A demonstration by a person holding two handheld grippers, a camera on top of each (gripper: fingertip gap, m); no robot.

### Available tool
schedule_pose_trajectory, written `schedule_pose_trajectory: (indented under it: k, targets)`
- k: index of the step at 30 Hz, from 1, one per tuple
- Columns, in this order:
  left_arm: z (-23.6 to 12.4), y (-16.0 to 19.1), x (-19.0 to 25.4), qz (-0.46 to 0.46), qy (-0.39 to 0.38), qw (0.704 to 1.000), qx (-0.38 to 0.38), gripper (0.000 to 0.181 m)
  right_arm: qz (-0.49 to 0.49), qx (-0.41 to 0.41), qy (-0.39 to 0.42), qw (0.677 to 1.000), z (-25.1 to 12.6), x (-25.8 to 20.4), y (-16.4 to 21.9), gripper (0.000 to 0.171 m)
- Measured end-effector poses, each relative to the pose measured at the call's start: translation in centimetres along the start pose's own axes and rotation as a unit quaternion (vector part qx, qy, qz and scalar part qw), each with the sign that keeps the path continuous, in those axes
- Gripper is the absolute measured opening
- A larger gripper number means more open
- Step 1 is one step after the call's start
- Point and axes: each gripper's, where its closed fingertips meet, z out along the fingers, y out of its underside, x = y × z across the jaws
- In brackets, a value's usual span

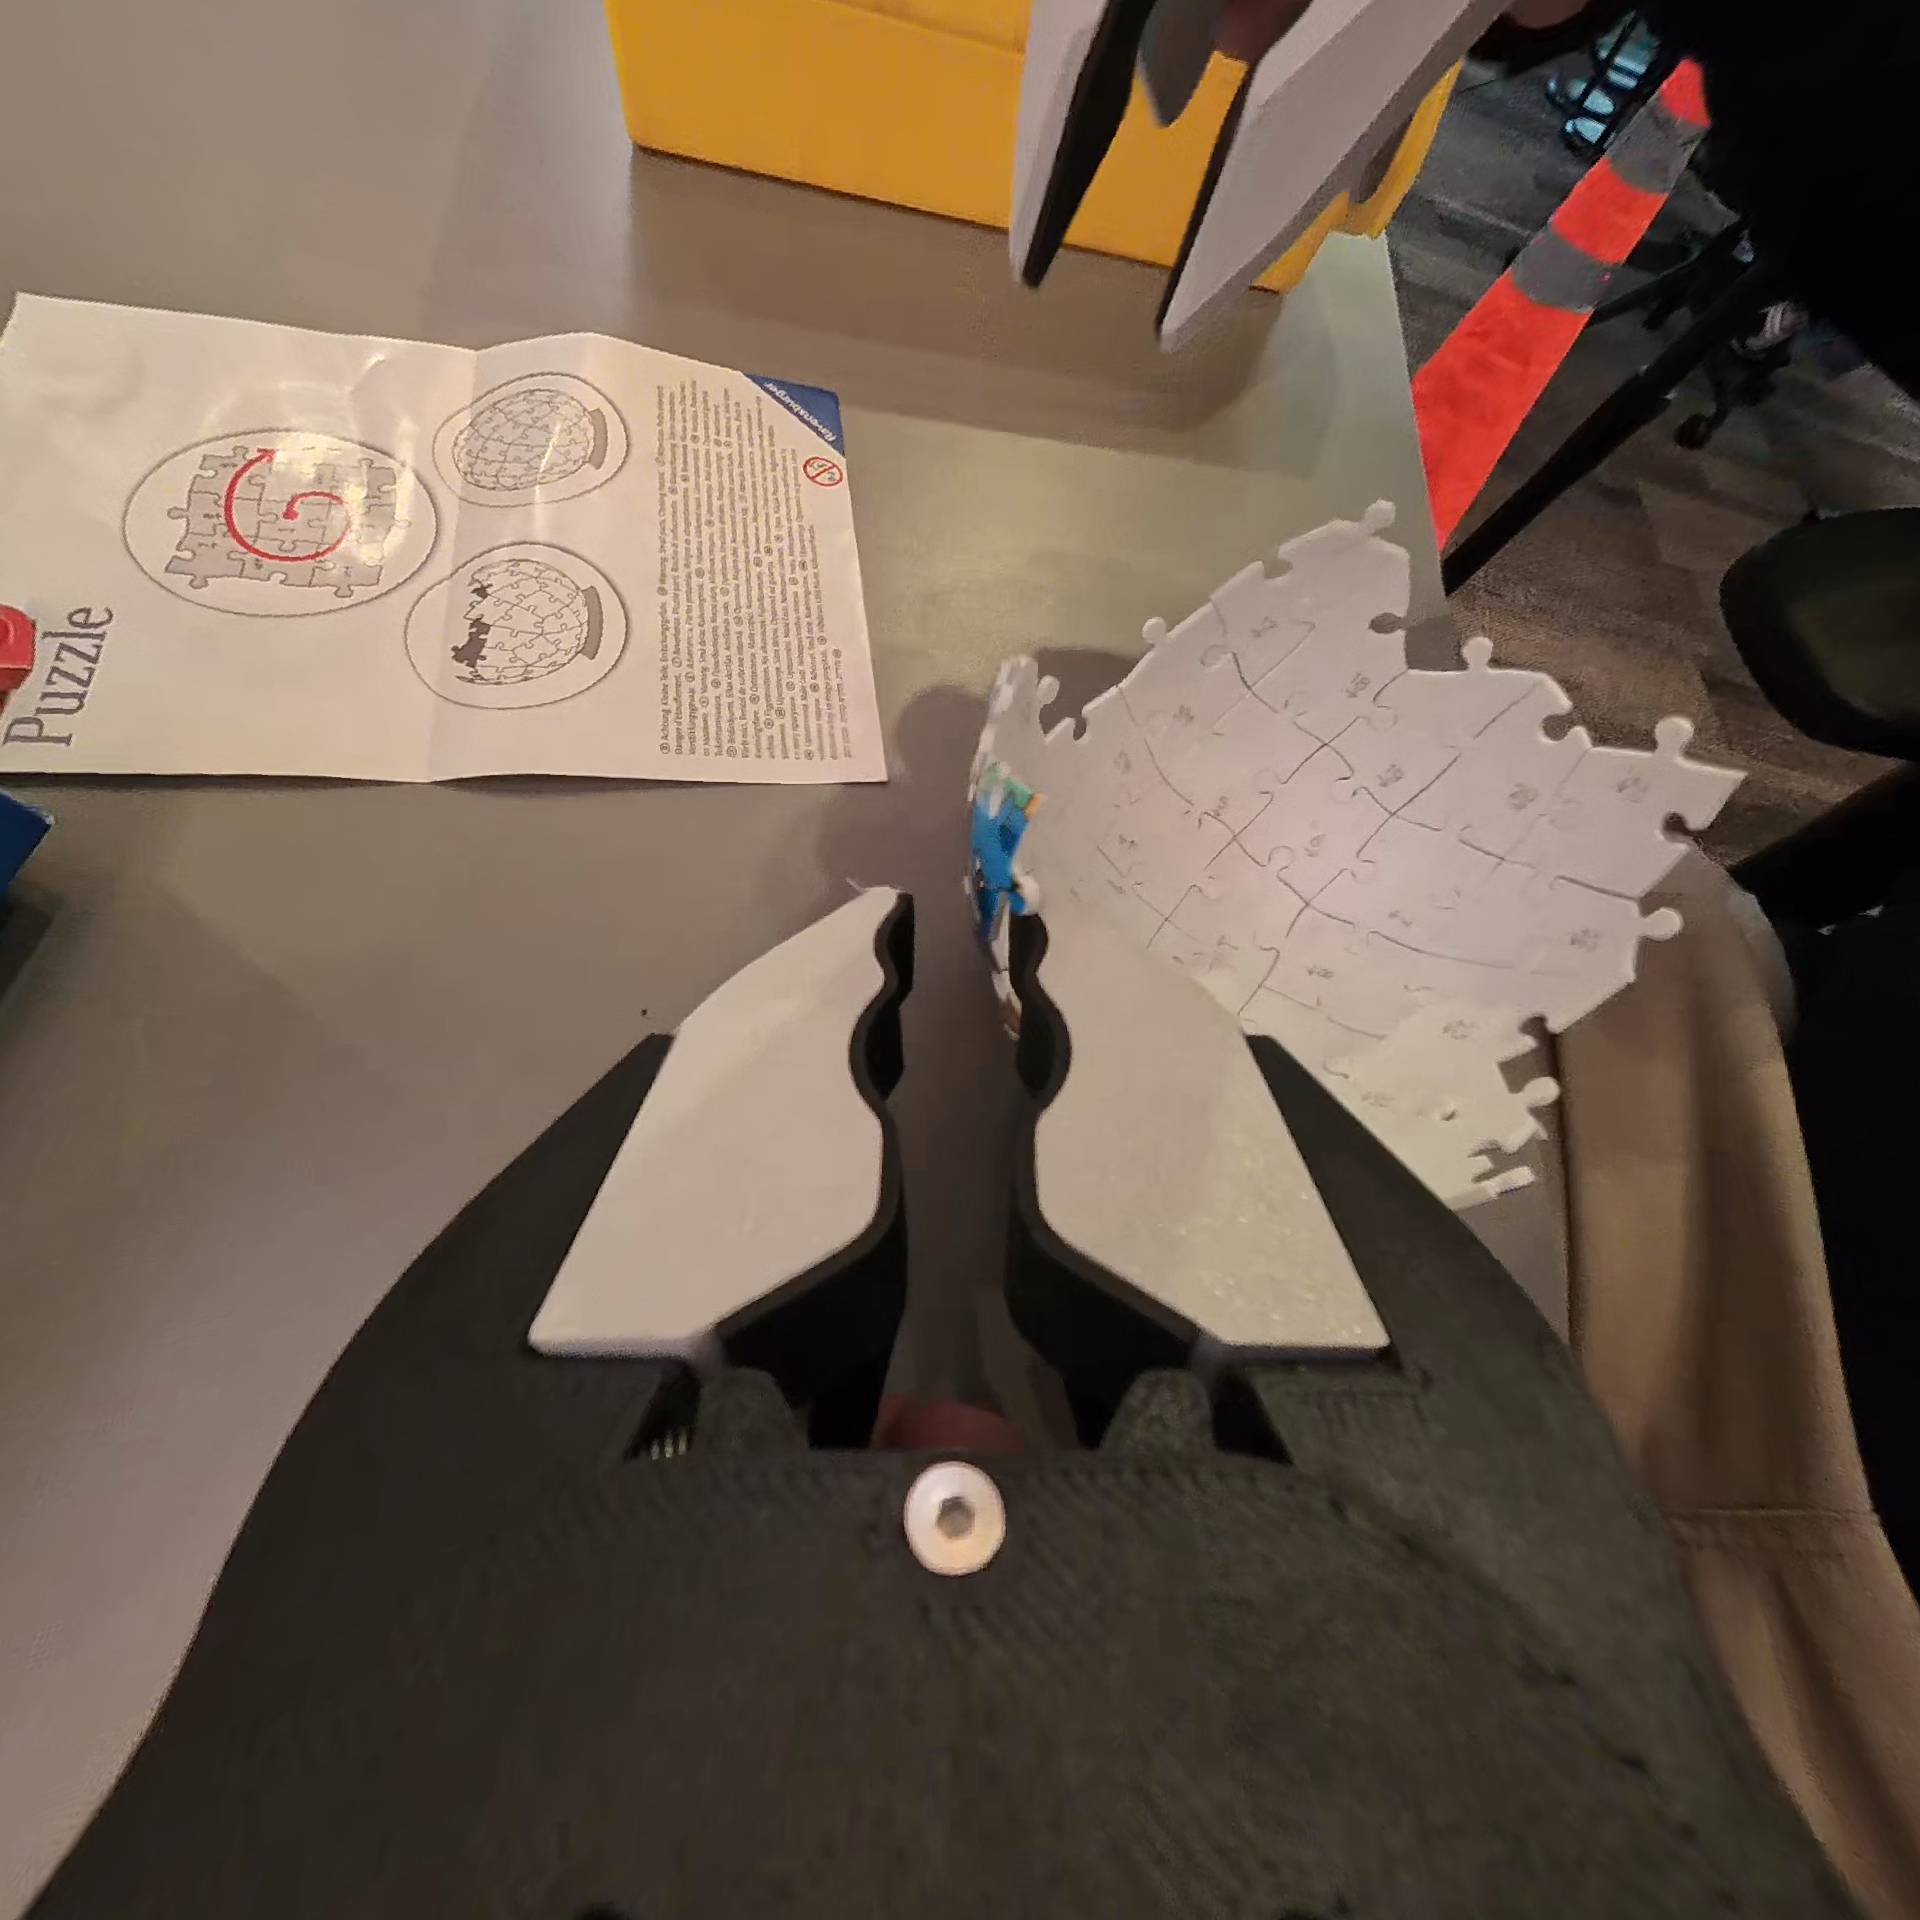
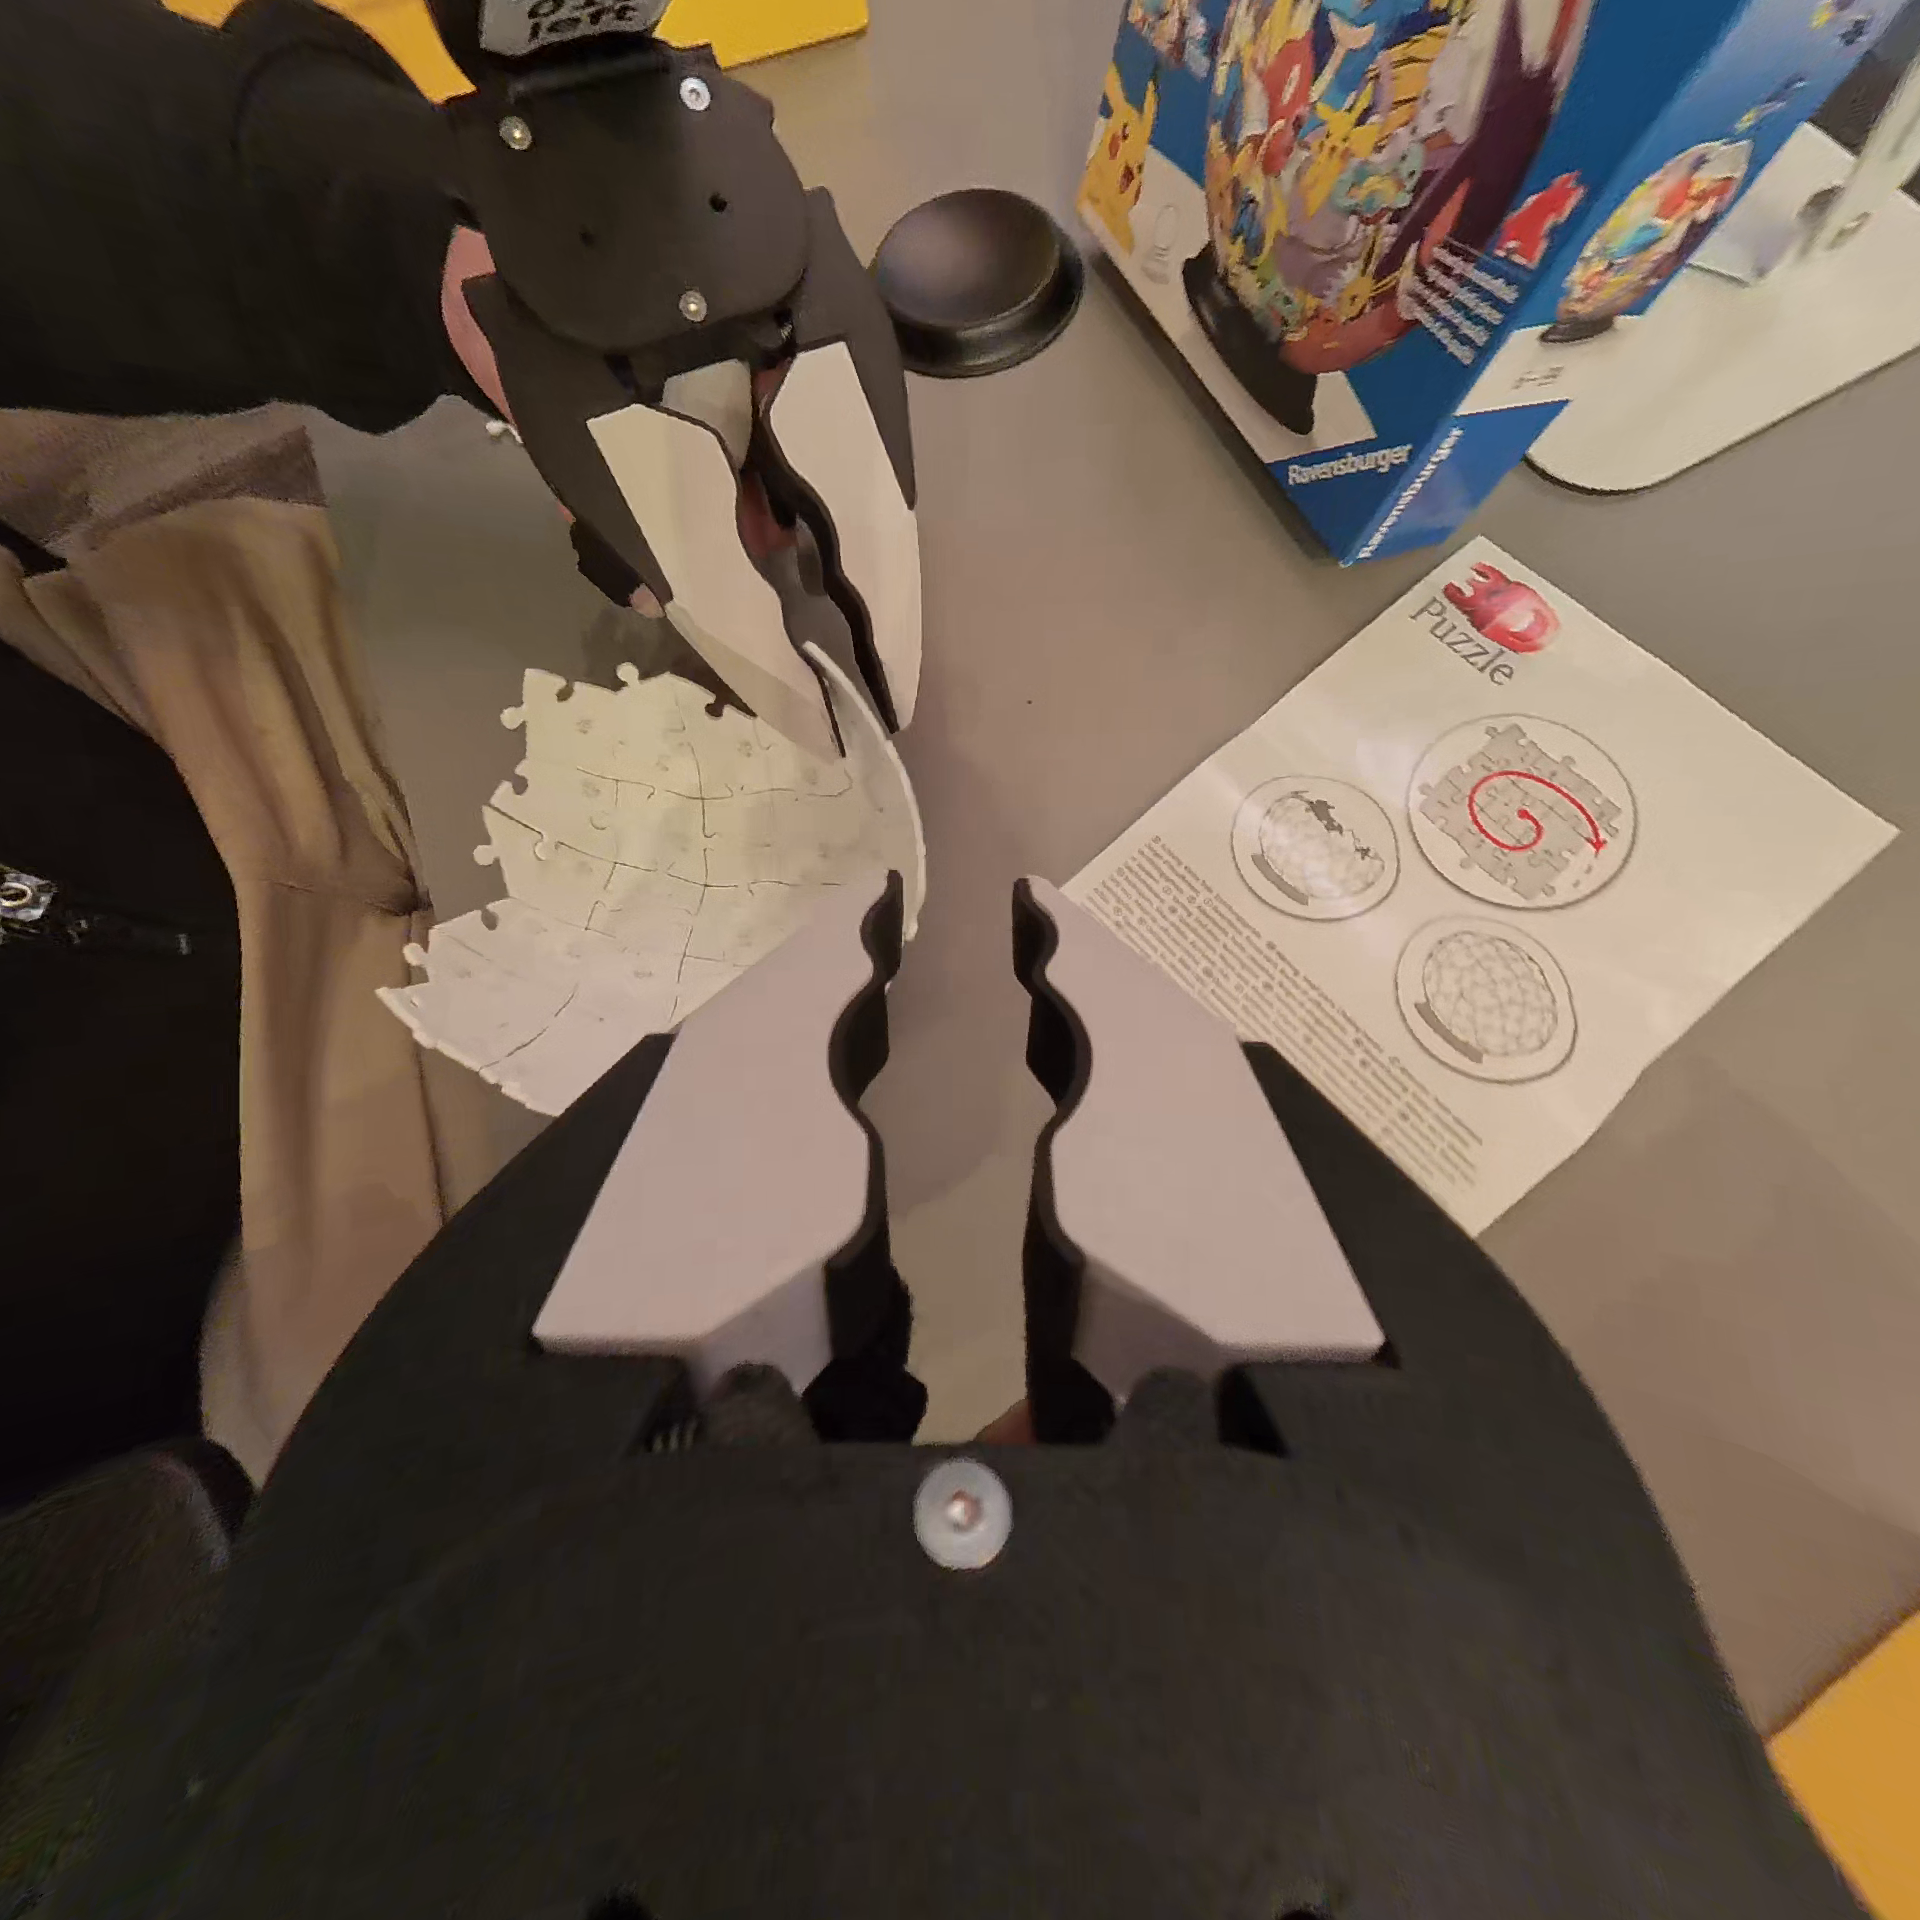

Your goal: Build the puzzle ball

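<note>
Left gripper [image 1: 961, 914]: jaws nearly together, pinching the rim of the partly built puzzle ball [image 1: 1382, 831]. The right wrist view confirms this; the curved edge of the shell passes between the two fingertips [image 2: 894, 686]. The shell is a bowl-shaped section of joined pieces, white numbered inner face turned up toward the camera, printed blue outer face visible only as a sliver at the clamped edge. It sits at the near edge of the grey bench [image 1: 416, 1039], tilted, with its ragged tabbed border overhanging toward the person's tan garment [image 2: 260, 727]. Whether its underside touches the bench cannot be told.

Right gripper [image 2: 951, 894]: jaws apart with a clear gap, nothing between them. It hangs above the bench just beside the shell; its left fingertip overlaps the shell's rim in its own view, contact uncertain. In the left wrist view it shows at the top [image 1: 1101, 301], raised and in front of a yellow box [image 1: 831, 104].

Farther out: an unfolded instruction sheet [image 1: 436, 551] with round diagrams lies flat on the bench, between the grippers and the blue puzzle carton [image 2: 1403, 260]. A black dished stand [image 2: 977, 281] rests near the carton. An orange cone [image 1: 1538, 312] stands on the floor beyond the bench edge.
</note>
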Motion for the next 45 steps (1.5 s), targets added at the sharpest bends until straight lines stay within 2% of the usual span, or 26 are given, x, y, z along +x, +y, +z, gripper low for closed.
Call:
schedule_pose_trajectory:
  k: [1, 5, 11, 15, 20, 24, 29, 34, 39, 45]
  targets:
    - [-0.2, 0.0, 0.0, -0.001, -0.003, 1.000, 0.002, 0.017, 0.004, 0.001, 0.008, 1.000, -0.4, 0.0, 0.1, 0.020]
    - [-0.4, 0.2, 0.2, 0.002, -0.014, 1.000, -0.006, 0.023, 0.023, 0.012, 0.026, 0.999, -1.2, -0.5, 0.2, 0.019]
    - [0.4, 0.1, 0.1, 0.004, -0.035, 0.999, -0.017, 0.031, 0.031, -0.011, 0.039, 0.999, 0.2, -1.0, 1.2, 0.020]
    - [1.4, 0.2, -0.5, 0.023, -0.066, 0.997, -0.043, 0.022, 0.031, -0.012, 0.044, 0.998, 0.9, -1.6, 1.1, 0.018]
    - [1.5, -0.5, -0.5, 0.005, -0.062, 0.998, -0.023, 0.007, 0.035, -0.006, 0.053, 0.998, 0.4, -1.7, 1.2, 0.016]
    - [1.5, -0.6, -0.3, -0.011, -0.055, 0.998, -0.016, 0.003, 0.041, 0.001, 0.057, 0.997, -0.1, -1.7, 1.3, 0.015]
    - [0.8, -0.5, -0.3, -0.036, -0.066, 0.997, -0.010, 0.023, 0.048, 0.013, 0.067, 0.997, -0.9, -1.8, 1.4, 0.018]
    - [-1.1, -0.4, -0.6, -0.048, -0.089, 0.995, 0.008, 0.033, 0.060, 0.031, 0.075, 0.995, -1.7, -2.0, 1.5, 0.020]
    - [-4.6, -1.2, -0.1, -0.049, -0.110, 0.992, 0.036, 0.041, 0.080, 0.055, 0.087, 0.991, -2.3, -2.1, 1.6, 0.021]
    - [-10.3, -0.8, -0.3, -0.022, -0.180, 0.983, 0.035, 0.037, 0.104, 0.062, 0.103, 0.987, -2.2, -2.1, 2.5, 0.022]
